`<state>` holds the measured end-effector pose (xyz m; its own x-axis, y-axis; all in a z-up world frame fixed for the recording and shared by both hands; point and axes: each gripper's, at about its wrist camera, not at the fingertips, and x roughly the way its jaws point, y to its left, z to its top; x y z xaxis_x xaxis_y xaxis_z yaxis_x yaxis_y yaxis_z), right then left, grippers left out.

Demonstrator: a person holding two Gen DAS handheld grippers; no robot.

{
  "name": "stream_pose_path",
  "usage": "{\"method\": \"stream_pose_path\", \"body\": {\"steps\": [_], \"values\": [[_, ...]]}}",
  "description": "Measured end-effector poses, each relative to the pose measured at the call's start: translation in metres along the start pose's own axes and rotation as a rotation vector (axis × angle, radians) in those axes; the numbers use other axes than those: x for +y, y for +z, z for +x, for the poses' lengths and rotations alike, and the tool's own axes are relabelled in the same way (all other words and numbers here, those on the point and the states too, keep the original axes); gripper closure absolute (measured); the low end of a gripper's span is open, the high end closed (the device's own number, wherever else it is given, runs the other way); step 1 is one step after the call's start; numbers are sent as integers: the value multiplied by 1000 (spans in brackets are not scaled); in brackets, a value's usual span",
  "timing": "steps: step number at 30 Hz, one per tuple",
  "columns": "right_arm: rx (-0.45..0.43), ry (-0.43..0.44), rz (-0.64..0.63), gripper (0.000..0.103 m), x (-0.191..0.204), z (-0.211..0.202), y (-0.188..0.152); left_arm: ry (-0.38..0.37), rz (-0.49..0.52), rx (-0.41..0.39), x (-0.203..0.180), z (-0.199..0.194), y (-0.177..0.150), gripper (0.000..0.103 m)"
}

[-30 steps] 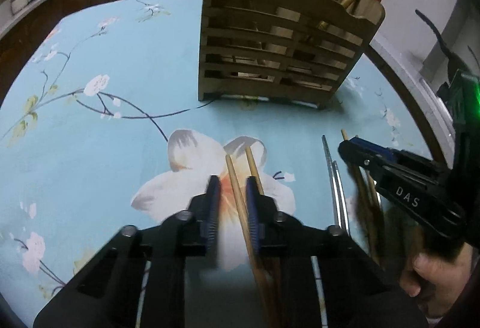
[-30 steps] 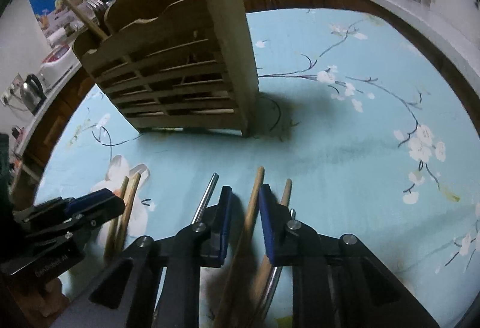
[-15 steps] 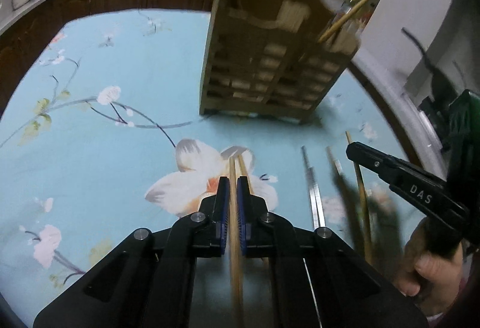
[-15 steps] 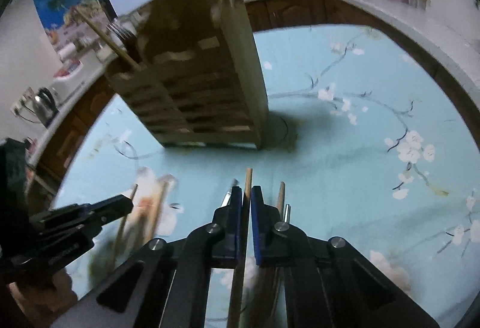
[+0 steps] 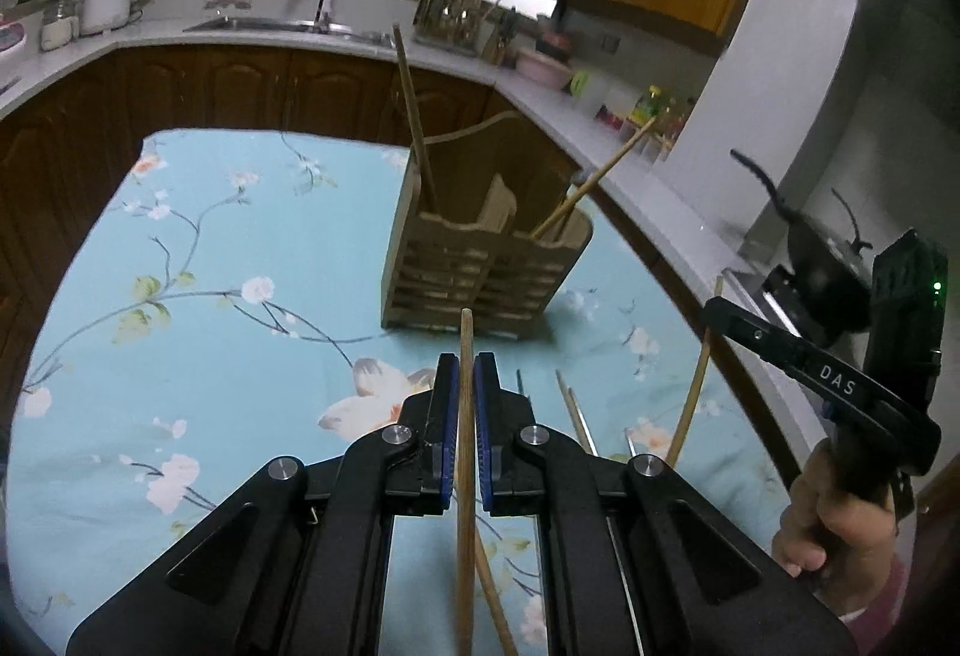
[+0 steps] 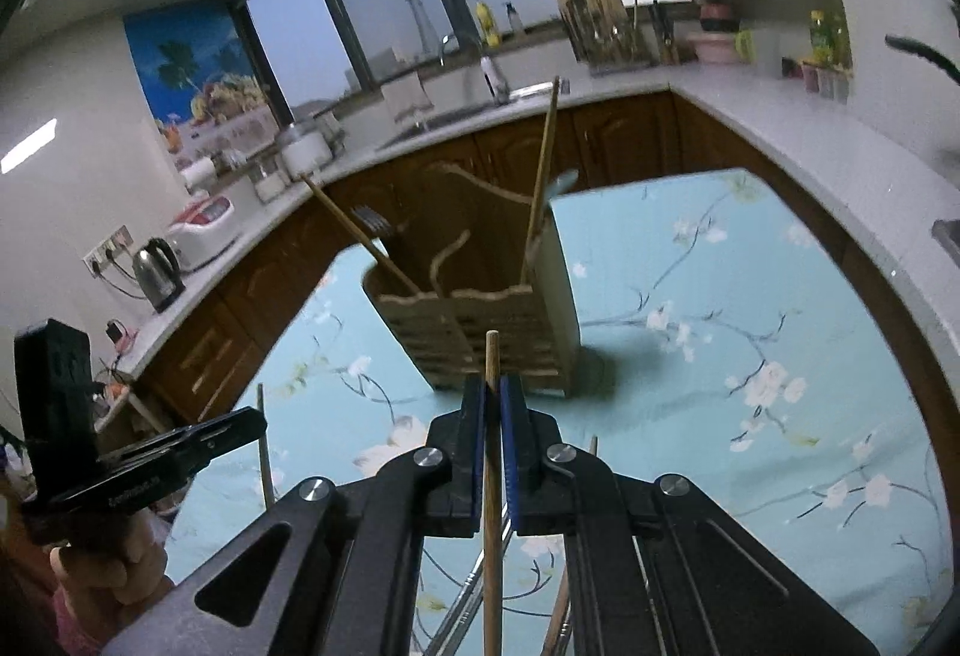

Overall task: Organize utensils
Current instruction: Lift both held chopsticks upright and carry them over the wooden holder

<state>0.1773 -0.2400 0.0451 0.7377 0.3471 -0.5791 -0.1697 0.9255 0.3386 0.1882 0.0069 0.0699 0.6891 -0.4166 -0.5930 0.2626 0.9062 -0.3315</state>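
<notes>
A: What is held by the left gripper (image 5: pixel 466 392)?

B: A wooden chopstick (image 5: pixel 464 452) is pinched between its blue pads, raised above the floral tablecloth (image 5: pixel 180 332); the slatted wooden holder (image 5: pixel 480 266) is seen straight ahead of the tips.

A: And the right gripper (image 6: pixel 492 410)?

B: A second chopstick (image 6: pixel 492 476) is clamped likewise, with the holder just beyond it. More chopsticks (image 5: pixel 576 410) are left lying on the cloth to the right of the left claw.

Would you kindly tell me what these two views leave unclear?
- Left view: lower end of the held wooden chopstick, hidden behind the left tool.
- Both views: slatted wooden utensil holder, contents masked by its walls.
- Right view: steel utensils under the right tool, cut off.
</notes>
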Motion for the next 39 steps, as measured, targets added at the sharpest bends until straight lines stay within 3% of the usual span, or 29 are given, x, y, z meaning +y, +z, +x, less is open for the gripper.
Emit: {"method": "stream_pose_path", "body": {"steps": [16,39], "values": [[-118,12,-15,98,6,-41,16,2,-4,-122,-5,-50,10,99],[-194,21,-20,98,8,-47,44,3,-10,-223,-5,-63,40,99]]}}
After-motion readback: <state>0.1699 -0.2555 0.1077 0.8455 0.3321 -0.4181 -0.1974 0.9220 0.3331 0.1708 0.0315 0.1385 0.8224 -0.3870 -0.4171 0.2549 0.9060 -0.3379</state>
